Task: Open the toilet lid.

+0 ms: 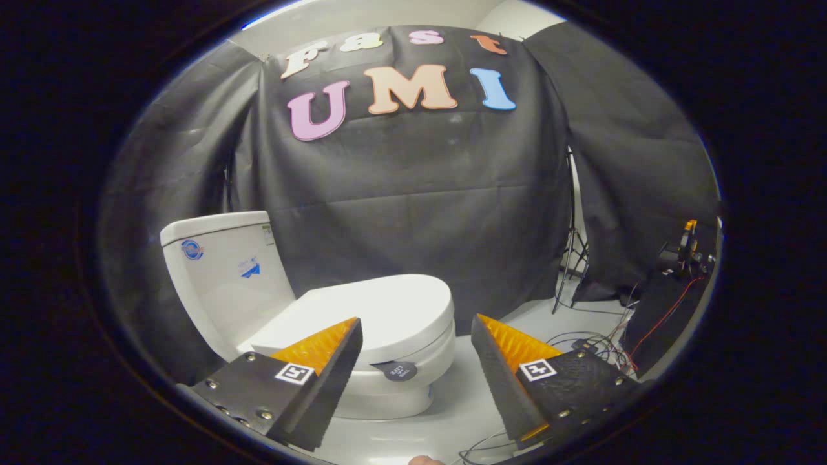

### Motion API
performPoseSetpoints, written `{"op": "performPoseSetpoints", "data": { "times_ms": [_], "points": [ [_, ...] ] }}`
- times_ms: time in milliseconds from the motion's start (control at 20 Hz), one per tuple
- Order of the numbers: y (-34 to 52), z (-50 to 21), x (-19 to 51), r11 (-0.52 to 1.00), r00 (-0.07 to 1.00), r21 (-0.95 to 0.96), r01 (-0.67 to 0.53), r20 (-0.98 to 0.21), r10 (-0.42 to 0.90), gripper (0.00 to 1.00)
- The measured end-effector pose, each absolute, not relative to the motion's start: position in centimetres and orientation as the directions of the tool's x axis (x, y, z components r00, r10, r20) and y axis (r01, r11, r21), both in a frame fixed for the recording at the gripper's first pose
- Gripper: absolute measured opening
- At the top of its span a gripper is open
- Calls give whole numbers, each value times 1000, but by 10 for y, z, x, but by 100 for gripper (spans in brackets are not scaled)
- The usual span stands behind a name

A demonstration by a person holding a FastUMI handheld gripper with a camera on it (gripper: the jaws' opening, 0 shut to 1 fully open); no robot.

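A white toilet (387, 381) stands on the pale floor, with its tank (219, 271) at the back left. Its lid (368, 313) lies flat and closed on the bowl. A small dark round tab (399, 370) sticks out under the lid's front rim. My gripper (417, 329) is open, with nothing between the fingers. The left finger (323, 361) overlaps the lid's near side in the picture; I cannot tell whether it touches. The right finger (510, 361) hangs over the floor, to the right of the bowl.
Black cloth walls close in the booth behind and to the right. A light stand (572, 258) rises at the right, with loose cables (594, 342) on the floor near it. A dark table with equipment (685, 252) is at the far right.
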State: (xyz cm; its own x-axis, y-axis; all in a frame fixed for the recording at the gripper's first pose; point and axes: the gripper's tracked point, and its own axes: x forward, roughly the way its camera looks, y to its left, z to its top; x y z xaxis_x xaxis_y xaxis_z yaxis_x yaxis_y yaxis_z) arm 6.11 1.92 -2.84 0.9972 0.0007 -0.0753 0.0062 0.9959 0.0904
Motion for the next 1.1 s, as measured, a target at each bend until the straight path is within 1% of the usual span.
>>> {"op": "performPoseSetpoints", "data": {
  "times_ms": [200,400,700,1100],
  "points": [
    [31,-42,84,997,994,78,-12,-104,20,100],
    [46,-69,104,994,982,102,-39,-180,57,100],
    [49,-105,122,987,956,162,-3,-288,51,100],
    [55,-136,126,980,919,200,19,-389,61,100]
  ]
}}
